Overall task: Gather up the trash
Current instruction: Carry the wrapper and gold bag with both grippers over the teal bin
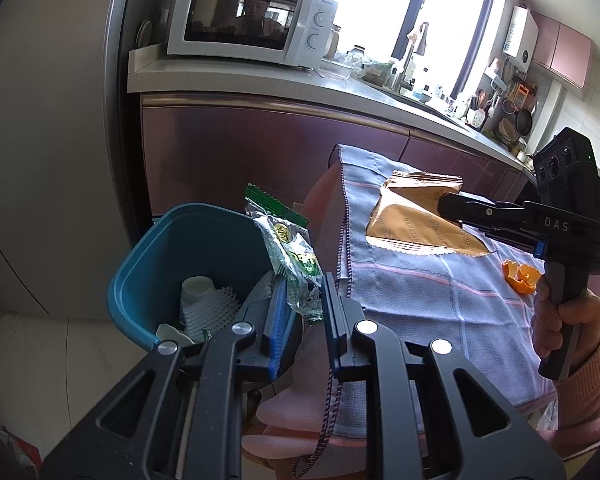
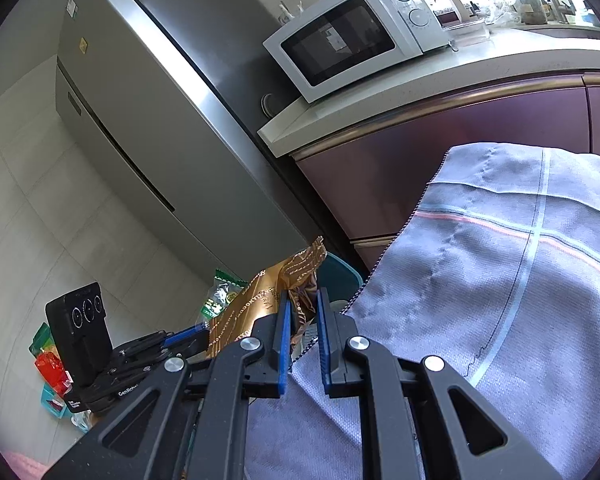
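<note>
A green and clear snack wrapper point(image 1: 290, 256) is clamped by its lower end between the pads of the left tongs point(image 1: 303, 312), and it is held upright over the near edge of the teal bin point(image 1: 156, 256), evidently so that it can be dropped straight in once the grip is released. The bin stands on the floor just beside the cloth-covered counter point(image 1: 439, 292), where whatever is lifted from the cloth has only a short way to travel; a white paper cup point(image 1: 198, 288) and white foam netting point(image 1: 216, 308) are already lying inside it. The right tongs point(image 2: 303, 316) are closed on a gold-brown wrapper point(image 2: 260, 300), which is gripped at one end and carried above the cloth toward the bin, probably as the next piece to be discarded. The green wrapper is crinkled and shiny, with a serrated green seal at the top. The gold wrapper is creased, printed with fine pale lettering, and zigzag-cut along its edges. A piece of orange peel point(image 1: 519, 276) is left lying on the cloth, near the right hand point(image 1: 563, 320).
</note>
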